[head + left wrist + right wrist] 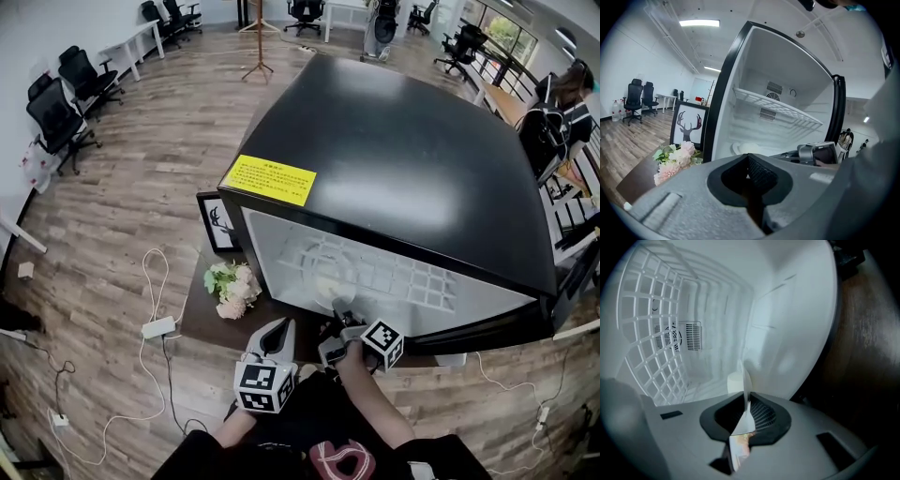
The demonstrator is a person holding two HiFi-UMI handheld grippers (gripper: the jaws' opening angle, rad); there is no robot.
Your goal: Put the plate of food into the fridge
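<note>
Plate (746, 380): likely stiff, breakable, food could slide; grip near rim.
Right gripper (744, 417): pinches that rim inside fridge (394, 159).
Left gripper (751, 177): closed, empty.

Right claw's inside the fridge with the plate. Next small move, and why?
Probably ease the plate down onto the fridge floor, then open. The right claw grips its rim edge-on, well inside and below the wire shelf. Whether the plate rests on the floor yet is unclear.
</note>
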